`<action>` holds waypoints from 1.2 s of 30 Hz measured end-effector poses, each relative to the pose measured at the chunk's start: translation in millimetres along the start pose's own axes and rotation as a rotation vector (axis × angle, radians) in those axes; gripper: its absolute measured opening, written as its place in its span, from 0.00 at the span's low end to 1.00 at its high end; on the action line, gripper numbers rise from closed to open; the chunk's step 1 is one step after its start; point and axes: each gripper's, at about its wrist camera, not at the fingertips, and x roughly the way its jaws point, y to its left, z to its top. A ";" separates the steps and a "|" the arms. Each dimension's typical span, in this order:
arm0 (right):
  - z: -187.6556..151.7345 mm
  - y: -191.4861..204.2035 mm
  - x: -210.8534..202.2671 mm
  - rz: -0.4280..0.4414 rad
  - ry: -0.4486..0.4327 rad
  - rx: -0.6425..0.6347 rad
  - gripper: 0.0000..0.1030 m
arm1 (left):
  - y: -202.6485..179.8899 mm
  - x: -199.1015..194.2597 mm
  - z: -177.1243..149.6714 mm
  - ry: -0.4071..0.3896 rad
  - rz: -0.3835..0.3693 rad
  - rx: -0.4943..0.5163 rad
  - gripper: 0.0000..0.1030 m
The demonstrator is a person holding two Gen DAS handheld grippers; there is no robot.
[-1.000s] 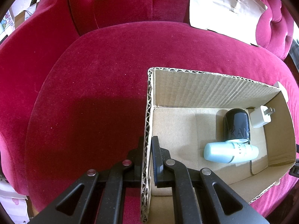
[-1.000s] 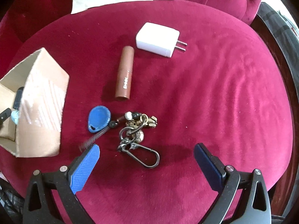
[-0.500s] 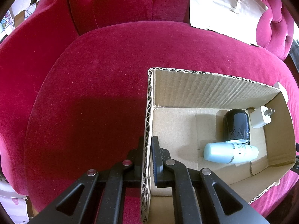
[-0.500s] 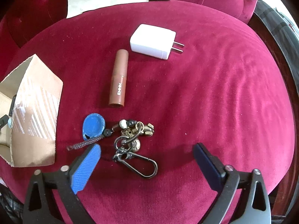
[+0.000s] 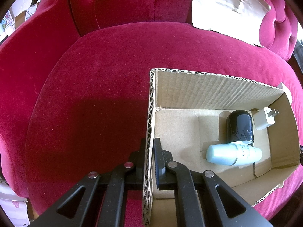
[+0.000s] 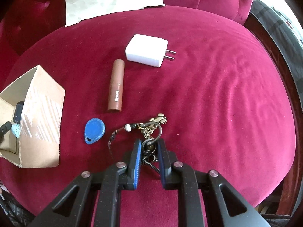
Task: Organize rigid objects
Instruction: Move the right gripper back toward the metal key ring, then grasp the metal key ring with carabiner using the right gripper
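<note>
change: right gripper, wide open half a second ago with its blue pads well apart above the keys, now has its jaws drawn in narrow around the ring cluster, metal bunched between the pads.
right gripper state: closed down on the keys, a small gap left, filled by the rings; the carabiner end sits under the jaws and is mostly hidden.
keys position: on the red cushion, in front of the gripper; the charm and bead strand trail forward and left, and the blue fob lies just beside them toward the box, tied on by a thin cord as far as i can tell.
left gripper: unchanged from a second ago; jaws pinched on the left wall of the box, one finger outside, one inside, holding it in place.
box contents: black jar, pale blue bottle lying across in front of it, small charger in the far corner.
left outside: brown tube and big charger, both on the cushion beyond the keys, near each other but not touching.
meaning: the grasp on the keys looks made, so the step moves from reaching to lifting; judged about halfway, three things in, three out.
next move: lift and carry left to the box mouth.
risk: fob and strand hang loose and may snag the box rim or drag on the velvet.
</note>
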 end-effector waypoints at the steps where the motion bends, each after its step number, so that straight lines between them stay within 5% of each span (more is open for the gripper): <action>1: -0.3 -0.3 -1.6 0.001 -0.001 0.000 0.15 | -0.5 0.1 0.5 0.000 0.001 0.000 0.06; 36: 11.0 27.6 -80.3 0.022 -0.130 -0.024 0.15 | 2.8 0.3 -1.3 -0.001 0.000 0.001 0.06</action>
